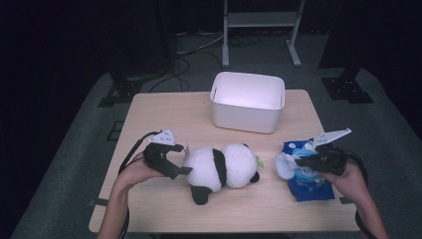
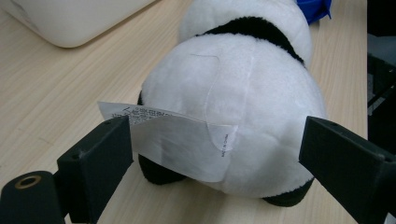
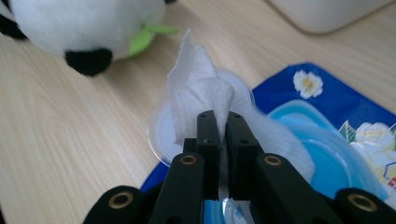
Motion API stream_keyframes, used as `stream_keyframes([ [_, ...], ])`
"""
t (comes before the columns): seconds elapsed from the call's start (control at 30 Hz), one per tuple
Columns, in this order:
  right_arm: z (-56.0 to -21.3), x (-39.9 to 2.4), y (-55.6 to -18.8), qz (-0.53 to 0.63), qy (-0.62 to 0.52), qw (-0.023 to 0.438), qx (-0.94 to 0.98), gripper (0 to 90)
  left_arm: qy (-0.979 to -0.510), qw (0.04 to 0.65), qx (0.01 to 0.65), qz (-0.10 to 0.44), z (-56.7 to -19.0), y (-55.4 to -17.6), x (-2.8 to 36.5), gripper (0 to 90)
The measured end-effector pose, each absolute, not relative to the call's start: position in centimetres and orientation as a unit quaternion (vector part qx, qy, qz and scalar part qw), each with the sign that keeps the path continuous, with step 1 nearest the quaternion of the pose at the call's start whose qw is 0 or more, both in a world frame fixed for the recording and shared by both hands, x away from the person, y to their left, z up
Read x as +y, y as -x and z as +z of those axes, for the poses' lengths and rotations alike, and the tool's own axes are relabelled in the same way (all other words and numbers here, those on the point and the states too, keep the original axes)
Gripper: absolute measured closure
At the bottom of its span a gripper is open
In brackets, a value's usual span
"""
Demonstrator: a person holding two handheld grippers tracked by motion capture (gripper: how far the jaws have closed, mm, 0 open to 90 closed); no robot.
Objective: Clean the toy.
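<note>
A black-and-white panda plush (image 1: pixel 224 167) lies on its side in the middle of the wooden table (image 1: pixel 164 114). My left gripper (image 1: pixel 183 159) is open at the panda's rear end. In the left gripper view its jaws stand wide on either side of the panda (image 2: pixel 243 102), and the white sewn label (image 2: pixel 173 135) brushes one jaw. At the right lies a blue pack of wet wipes (image 1: pixel 311 186). My right gripper (image 3: pixel 219 119) is shut on a white wipe (image 3: pixel 196 79) that sticks up out of the pack's round opening (image 3: pixel 327 93).
A white plastic bin (image 1: pixel 247 102) stands open at the back middle of the table, behind the panda. The table's front edge runs just behind both forearms. Beyond the table are a dark floor, cables and a metal stand.
</note>
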State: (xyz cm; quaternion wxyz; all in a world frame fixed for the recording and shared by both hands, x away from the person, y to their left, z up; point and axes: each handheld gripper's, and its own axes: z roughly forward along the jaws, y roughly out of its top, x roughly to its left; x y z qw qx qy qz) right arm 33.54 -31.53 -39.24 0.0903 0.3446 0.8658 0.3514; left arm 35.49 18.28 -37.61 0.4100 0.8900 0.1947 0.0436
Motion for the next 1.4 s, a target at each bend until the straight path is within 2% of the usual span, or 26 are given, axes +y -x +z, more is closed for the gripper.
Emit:
stream_keyframes([
  [0.33, -34.8, -29.2, -33.5, 0.399, -0.302, 0.088, 0.861, 84.7, -0.891, 0.412, 0.191, 0.021, -38.6, -35.8, 17.7, 8.3],
  [0.47, -32.9, -25.9, -34.5, 0.412, -0.261, 0.074, 0.87, 84.2, -0.889, 0.417, 0.191, 0.018, -38.8, -35.9, 17.8, 8.4],
  [0.63, -32.1, -22.2, -35.4, 0.408, -0.223, 0.059, 0.883, 84.2, -0.887, 0.422, 0.189, 0.004, -39.2, -36.0, 17.7, 8.4],
  [1.13, -31.5, -12.1, -36.6, 0.425, -0.132, -0.008, 0.895, 84.2, -0.882, 0.442, 0.162, -0.015, -40.1, -36.3, 17.0, 9.8],
  [1.33, -33.0, -10.9, -37.8, 0.397, -0.141, -0.016, 0.907, 84.2, -0.882, 0.444, 0.158, -0.015, -40.1, -36.3, 17.0, 10.9],
  [1.4, -33.8, -11.2, -38.3, 0.372, -0.153, -0.004, 0.915, 84.1, -0.882, 0.444, 0.158, -0.016, -40.1, -36.3, 17.0, 11.0],
])
